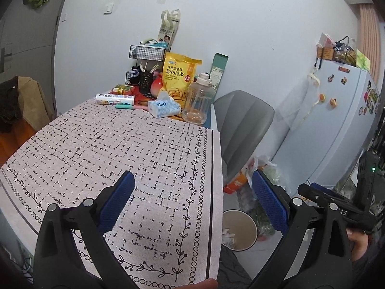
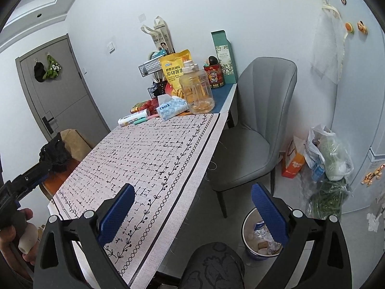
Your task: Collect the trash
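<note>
My left gripper [image 1: 192,185] is open and empty, held above the near part of the table with its patterned cloth [image 1: 120,144]. My right gripper [image 2: 192,197] is open and empty, held over the table's right edge [image 2: 204,149]. A round trash bin [image 2: 258,238] stands on the floor below the right edge, with crumpled paper and scraps inside; it also shows in the left wrist view [image 1: 240,231]. No loose trash shows on the cloth. The right gripper appears at the right of the left wrist view [image 1: 336,204], and the left gripper at the left of the right wrist view [image 2: 21,183].
At the table's far end stand a clear jar [image 2: 197,91], yellow snack bag [image 2: 173,72], tissue pack [image 2: 170,108], wire rack and small items. A grey chair [image 2: 255,130] is beside the table. Bags [image 2: 329,154] lie by the fridge [image 1: 336,120].
</note>
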Tool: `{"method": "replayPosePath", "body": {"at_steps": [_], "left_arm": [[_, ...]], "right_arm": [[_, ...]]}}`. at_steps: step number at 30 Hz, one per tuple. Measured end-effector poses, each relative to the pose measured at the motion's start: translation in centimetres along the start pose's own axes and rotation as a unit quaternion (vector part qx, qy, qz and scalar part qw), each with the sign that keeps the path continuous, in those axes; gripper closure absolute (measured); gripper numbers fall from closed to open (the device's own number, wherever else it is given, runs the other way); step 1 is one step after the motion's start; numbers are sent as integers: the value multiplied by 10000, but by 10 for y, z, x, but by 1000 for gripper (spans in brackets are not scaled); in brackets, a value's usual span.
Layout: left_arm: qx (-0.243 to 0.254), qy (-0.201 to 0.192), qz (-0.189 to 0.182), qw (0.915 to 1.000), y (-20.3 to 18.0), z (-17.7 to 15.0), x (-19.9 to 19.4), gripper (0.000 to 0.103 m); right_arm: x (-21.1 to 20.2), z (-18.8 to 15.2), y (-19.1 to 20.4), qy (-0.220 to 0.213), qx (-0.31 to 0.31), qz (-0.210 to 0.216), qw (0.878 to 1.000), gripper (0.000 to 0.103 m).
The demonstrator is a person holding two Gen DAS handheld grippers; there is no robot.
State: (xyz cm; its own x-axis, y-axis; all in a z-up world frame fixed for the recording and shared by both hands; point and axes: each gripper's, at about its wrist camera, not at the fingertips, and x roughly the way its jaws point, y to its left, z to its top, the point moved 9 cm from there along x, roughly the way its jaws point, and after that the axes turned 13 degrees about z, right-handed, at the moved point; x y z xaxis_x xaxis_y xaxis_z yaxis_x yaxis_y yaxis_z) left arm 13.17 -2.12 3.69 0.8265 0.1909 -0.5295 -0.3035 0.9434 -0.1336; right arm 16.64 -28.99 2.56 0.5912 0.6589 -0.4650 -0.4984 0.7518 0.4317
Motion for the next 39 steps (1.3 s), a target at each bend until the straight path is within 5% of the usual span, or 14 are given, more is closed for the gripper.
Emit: {"method": "replayPosePath", "body": {"at_steps": [39], "left_arm": [[-141,3,295,9995,19,-10,7,6]], "right_arm": [[19,-8,1,119,-134,-110,9998,8]]}}
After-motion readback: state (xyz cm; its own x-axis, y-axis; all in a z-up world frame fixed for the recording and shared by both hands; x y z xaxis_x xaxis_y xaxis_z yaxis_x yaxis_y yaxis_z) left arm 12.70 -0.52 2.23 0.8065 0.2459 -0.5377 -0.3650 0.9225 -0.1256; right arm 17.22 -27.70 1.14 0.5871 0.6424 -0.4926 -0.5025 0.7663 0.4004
